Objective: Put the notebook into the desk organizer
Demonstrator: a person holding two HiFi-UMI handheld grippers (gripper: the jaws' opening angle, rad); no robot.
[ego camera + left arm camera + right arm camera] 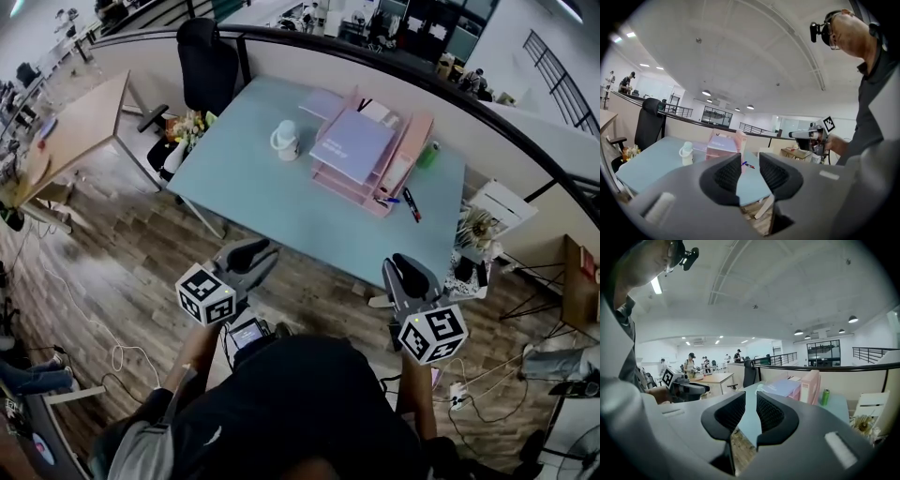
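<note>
Left gripper (255, 253) and right gripper (405, 270): both pressed together, empty, short of the worktop (272, 202). The notebook (352, 145) lies on the desk organizer (410, 155) at 12 o'clock; placement appears complete.

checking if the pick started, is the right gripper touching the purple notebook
Apart. Head view: the right gripper hangs by the table's near edge, while the notebook lies well beyond it on the organizer.

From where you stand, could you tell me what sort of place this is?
Probably an open-plan office: a pale blue desk with a pink desk organizer, a black office chair, and a wooden desk nearby.
</note>
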